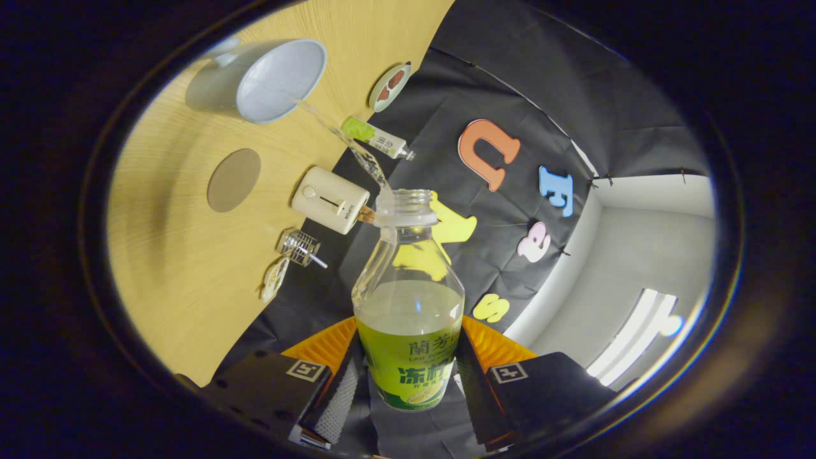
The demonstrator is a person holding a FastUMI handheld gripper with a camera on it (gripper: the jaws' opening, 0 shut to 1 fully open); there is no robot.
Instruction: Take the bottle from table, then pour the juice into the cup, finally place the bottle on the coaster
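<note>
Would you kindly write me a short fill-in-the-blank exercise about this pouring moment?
1. Both fingers of the gripper press on the ____, so it is held tilted.
2. A stream of juice runs from the open neck into the ____.
3. The round brown coaster lies on the wooden ____, between the cup and the cream box.
4. The bottle has no ____ on its neck.

Missing words: bottle; cup; table; cap

The clear, uncapped bottle (408,299) with a green label is tilted, its juice (357,150) streaming into the pale blue cup (271,80). The round brown coaster (234,180) lies bare near the cup.
</note>
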